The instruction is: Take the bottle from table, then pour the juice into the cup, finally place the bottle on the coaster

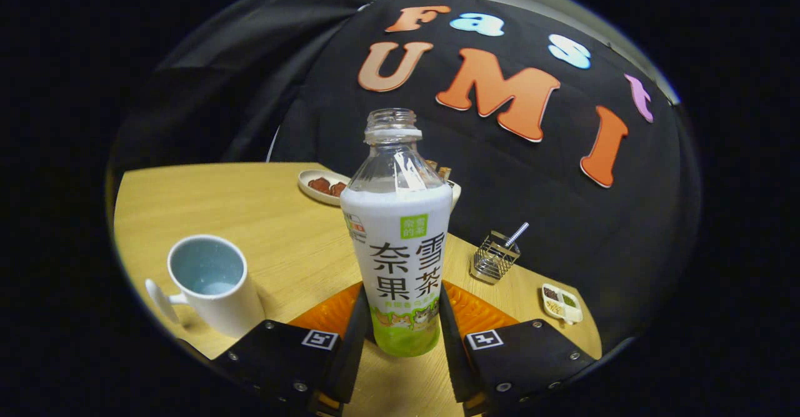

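An uncapped bottle (400,248) with a white and green label stands upright between my fingers, its clear neck empty-looking and the body white up to the shoulder. My gripper (403,298) is shut on its lower half, one finger on each side. Just behind the bottle's base lies an orange coaster (476,312), showing on both sides of the bottle. A white mug (209,286) with a pale blue inside stands to the left of the fingers, handle toward me. What the mug holds I cannot tell.
The wooden table (275,223) ends at the black cloth wall behind. A small plate of reddish-brown food (322,185) sits beyond the bottle. Right of the coaster stand a wire holder with a metal rod (495,257) and a little divided dish (561,302).
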